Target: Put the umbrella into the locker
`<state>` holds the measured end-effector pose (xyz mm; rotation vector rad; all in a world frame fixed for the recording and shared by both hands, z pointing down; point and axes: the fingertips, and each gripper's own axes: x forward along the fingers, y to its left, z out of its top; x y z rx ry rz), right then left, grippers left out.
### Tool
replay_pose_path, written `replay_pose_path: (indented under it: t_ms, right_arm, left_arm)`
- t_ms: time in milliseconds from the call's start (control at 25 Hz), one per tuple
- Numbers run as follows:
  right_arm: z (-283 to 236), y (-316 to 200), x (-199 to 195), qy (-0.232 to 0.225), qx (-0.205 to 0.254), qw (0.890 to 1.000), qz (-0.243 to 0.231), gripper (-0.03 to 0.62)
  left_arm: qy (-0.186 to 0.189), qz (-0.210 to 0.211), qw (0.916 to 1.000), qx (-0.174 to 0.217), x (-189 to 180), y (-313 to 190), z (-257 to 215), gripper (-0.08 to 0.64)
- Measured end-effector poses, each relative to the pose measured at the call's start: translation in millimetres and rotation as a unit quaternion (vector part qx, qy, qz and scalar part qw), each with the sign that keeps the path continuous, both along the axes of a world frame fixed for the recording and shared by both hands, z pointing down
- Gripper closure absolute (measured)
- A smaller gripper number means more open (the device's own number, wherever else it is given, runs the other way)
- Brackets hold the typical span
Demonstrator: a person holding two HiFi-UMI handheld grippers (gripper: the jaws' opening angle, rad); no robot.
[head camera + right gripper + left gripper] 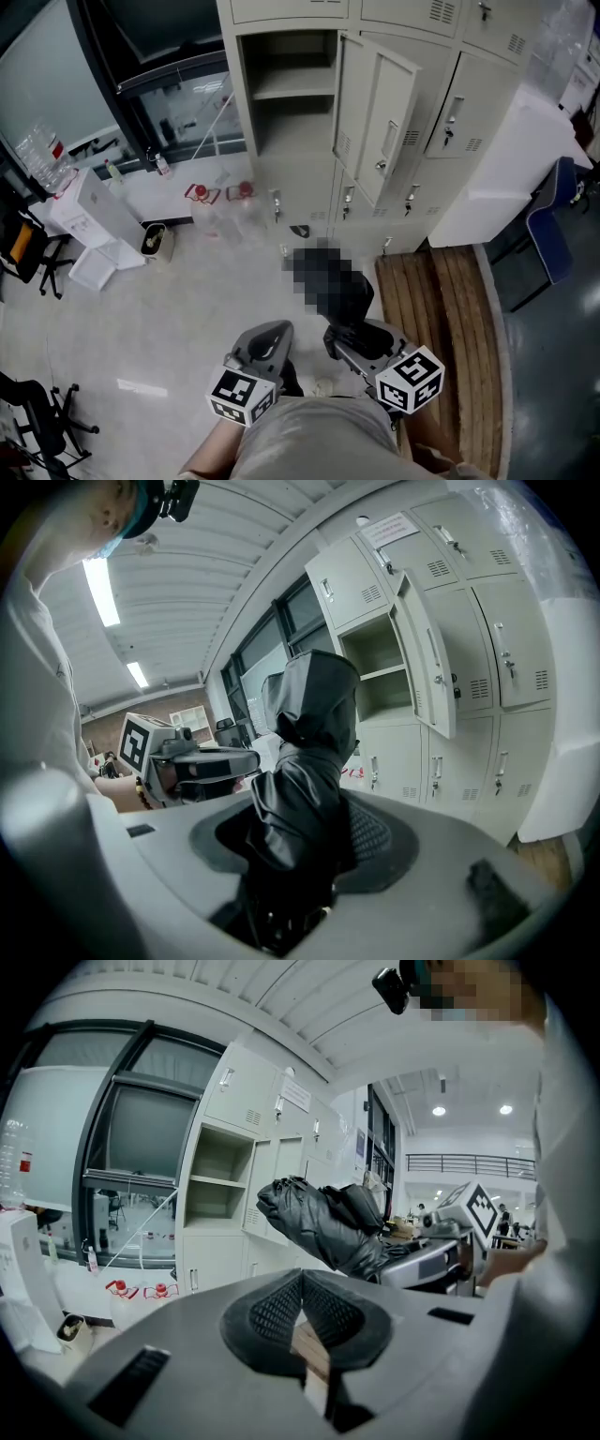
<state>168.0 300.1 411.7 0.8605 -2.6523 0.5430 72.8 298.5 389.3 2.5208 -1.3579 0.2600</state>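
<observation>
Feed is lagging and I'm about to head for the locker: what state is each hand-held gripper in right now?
Left hand-held gripper: closed, nothing between its jaws.
Right hand-held gripper: closed on the umbrella.

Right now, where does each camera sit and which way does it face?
Head view: on the person's head, looking steeply down at the floor before the open locker; shows the left gripper, the right gripper and the person's shirt.
Left gripper view: on the left gripper, looking along its shut jaws toward the lockers; the right gripper with the umbrella shows at right.
Right gripper view: on the right gripper, looking along jaws clamped on the umbrella; the left gripper shows at left.
Shared: all three see the open locker and the umbrella.
</observation>
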Motion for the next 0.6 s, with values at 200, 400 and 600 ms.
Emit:
replay_pose_path:
  t_ms: [200, 400, 600]
  right_arm:
    - [6, -36, -10, 0.007, 0.004, 1.000, 0.004, 0.367]
    - [9, -81, -23, 0.010, 0.002, 1.000, 0.016, 0.367]
    - [10, -127, -39, 0.007, 0.001, 1.000, 0.018, 0.367]
  left_arm:
    - [0.007, 0.002, 1.0000, 0.002, -12, -35, 8, 0.545]
    - [0.008, 0.006, 0.9999, 0.013, -28, -84, 4, 0.545]
    - [0.011, 0.003, 0.9998, 0.017, -46, -133, 1, 0.545]
